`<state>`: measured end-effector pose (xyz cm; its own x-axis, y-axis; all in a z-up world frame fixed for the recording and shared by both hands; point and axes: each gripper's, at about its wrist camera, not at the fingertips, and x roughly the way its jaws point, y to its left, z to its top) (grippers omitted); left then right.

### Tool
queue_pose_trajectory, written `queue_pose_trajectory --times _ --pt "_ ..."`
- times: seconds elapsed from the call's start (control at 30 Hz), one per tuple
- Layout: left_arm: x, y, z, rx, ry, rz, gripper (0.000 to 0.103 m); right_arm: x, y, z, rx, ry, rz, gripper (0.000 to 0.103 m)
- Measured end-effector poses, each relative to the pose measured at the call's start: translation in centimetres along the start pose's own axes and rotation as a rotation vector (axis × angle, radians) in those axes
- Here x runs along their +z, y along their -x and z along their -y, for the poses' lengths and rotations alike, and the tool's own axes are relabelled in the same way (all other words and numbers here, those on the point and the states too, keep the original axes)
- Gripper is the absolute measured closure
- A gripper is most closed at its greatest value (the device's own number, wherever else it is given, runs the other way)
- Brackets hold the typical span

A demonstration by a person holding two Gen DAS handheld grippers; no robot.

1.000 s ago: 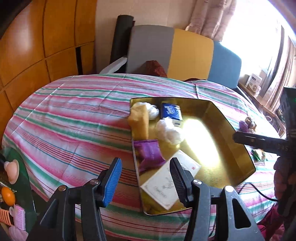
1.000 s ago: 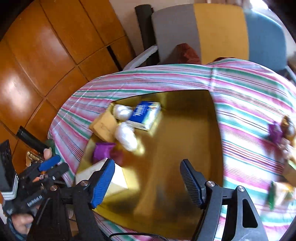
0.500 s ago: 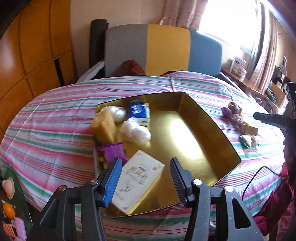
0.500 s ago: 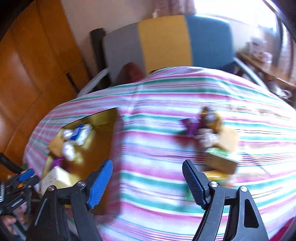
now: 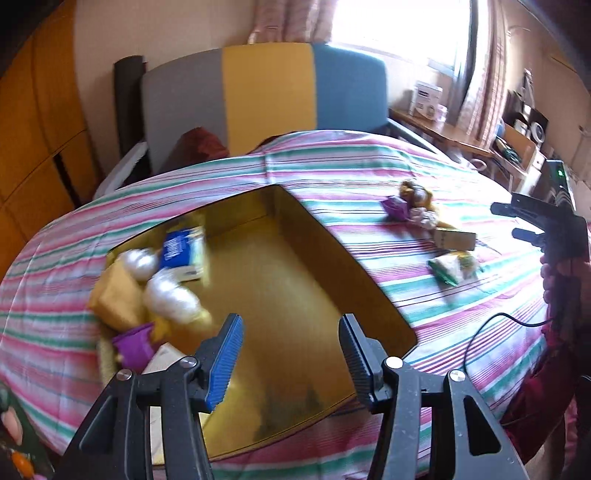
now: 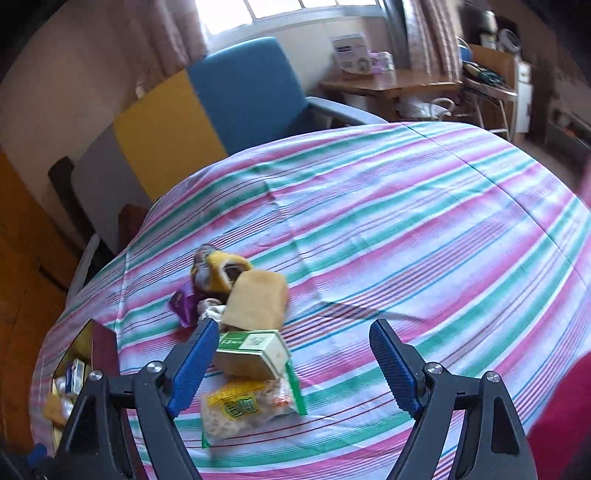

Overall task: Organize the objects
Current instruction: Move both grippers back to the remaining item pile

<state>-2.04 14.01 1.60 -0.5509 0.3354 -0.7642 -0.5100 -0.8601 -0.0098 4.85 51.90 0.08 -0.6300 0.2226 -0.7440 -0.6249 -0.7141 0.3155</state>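
A sunlit room around a bench under a striped cloth

The bench (image 6: 406, 206) wears a cloth striped in pink, green and white. Just behind it stands a chair (image 5: 266, 96) whose back is split into grey, yellow and blue panels, with a dark upright roll (image 5: 127, 99) beside its grey edge. Left of the chair, orange wooden wall panels (image 5: 40, 122) run toward a plain cream wall (image 5: 162, 29). Right of the chair, a bright window (image 6: 280, 14) throws strong daylight in between pinkish curtains (image 5: 476, 62). Below the window, to the chair's right, a low wooden side table (image 6: 391, 83) carries boxes, with cluttered shelving (image 6: 491, 70) further right.
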Motion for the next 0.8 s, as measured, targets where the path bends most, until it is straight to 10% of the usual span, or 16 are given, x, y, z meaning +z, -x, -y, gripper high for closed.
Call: queue_pose_trajectory --times 0.8 --pt "3.9 -5.5 11.3 -0.141 -0.188 -0.073 0.049 -0.4 -1.1 3.2 0.038 -0.193 -0.075 0.016"
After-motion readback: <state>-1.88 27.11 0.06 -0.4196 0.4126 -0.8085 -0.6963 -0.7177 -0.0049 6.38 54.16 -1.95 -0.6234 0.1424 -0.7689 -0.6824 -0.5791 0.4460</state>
